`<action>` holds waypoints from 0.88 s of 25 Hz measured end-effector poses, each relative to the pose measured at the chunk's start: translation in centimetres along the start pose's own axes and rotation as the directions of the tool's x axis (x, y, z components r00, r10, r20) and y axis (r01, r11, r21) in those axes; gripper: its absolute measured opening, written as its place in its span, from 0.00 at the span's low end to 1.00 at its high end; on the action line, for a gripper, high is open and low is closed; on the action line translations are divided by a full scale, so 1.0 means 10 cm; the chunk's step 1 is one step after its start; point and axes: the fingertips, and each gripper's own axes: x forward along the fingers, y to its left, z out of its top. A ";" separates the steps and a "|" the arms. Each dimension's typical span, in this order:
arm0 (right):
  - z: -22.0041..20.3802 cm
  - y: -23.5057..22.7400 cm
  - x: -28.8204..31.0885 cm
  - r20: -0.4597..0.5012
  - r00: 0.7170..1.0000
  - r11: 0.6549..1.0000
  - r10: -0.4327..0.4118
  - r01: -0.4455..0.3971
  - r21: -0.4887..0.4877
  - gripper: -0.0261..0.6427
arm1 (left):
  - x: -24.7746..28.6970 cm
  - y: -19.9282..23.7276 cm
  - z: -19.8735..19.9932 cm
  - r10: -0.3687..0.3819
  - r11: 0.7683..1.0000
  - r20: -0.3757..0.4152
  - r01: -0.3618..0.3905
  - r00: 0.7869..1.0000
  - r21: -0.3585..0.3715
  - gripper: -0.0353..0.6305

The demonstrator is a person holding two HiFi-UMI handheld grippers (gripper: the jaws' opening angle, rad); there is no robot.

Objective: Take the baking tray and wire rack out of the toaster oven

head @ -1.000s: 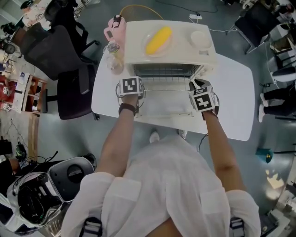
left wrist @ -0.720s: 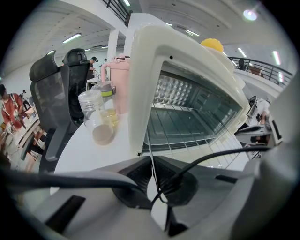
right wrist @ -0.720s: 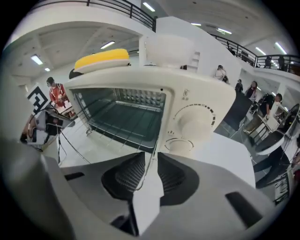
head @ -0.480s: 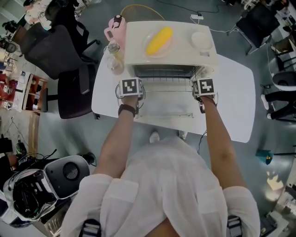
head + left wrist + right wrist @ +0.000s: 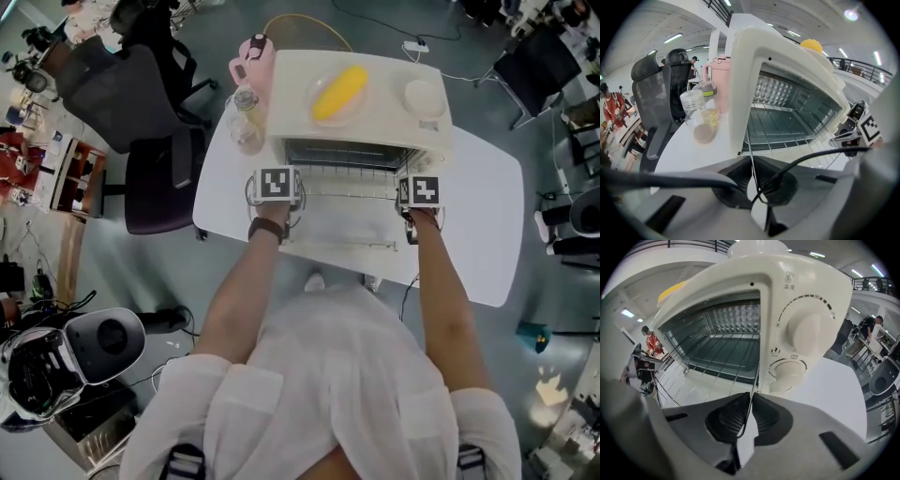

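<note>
Head view: our left claw (image 5: 277,189) and right claw (image 5: 419,193) sit at the front corners of the rack (image 5: 347,178), which lies partly out of the oven (image 5: 361,122) above the dropped door (image 5: 342,227). Beyond the claws, on the oven roof, a plate (image 5: 319,111) holds corn (image 5: 339,91), and a small dish (image 5: 424,97) looks empty. If the rack binds, a hard tug could drag the oven and tip the corn off.

Left claw view: the jaws are clamped on a thin side wire of the rack. Wire this slim may slip from the pads, dropping that corner onto the door. Just left of the claw a jar (image 5: 697,117) holds a little amber liquid, with a pink jug (image 5: 720,77) behind it. A sideways swing could topple the jar.

Right claw view: the jaws have just been closing and now pinch the rack's right edge wire, with the knob (image 5: 804,329) right of it. If we pull unevenly, the rack could skew and jam in its rails. The tray may lie under the rack, but we cannot make it out.
</note>
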 end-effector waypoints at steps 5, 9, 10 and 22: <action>-0.10 0.04 -0.08 -0.002 1.000 1.000 -0.006 0.006 0.002 0.06 | -0.08 -0.02 -0.10 -0.003 1.000 -0.006 0.003 1.000 -0.004 0.07; -0.19 0.06 -0.09 -0.003 1.000 1.000 -0.007 0.007 -0.001 0.06 | -0.13 -0.03 -0.19 -0.004 1.000 0.006 0.004 1.000 -0.011 0.07; -0.22 0.07 -0.11 -0.003 1.000 1.000 -0.009 0.009 -0.002 0.06 | -0.15 -0.03 -0.22 -0.006 1.000 0.009 0.006 1.000 -0.017 0.07; -0.52 0.15 -0.31 0.038 0.999 0.999 -0.019 0.017 0.044 0.05 | -0.35 -0.08 -0.48 -0.027 0.999 0.029 0.028 0.999 -0.025 0.07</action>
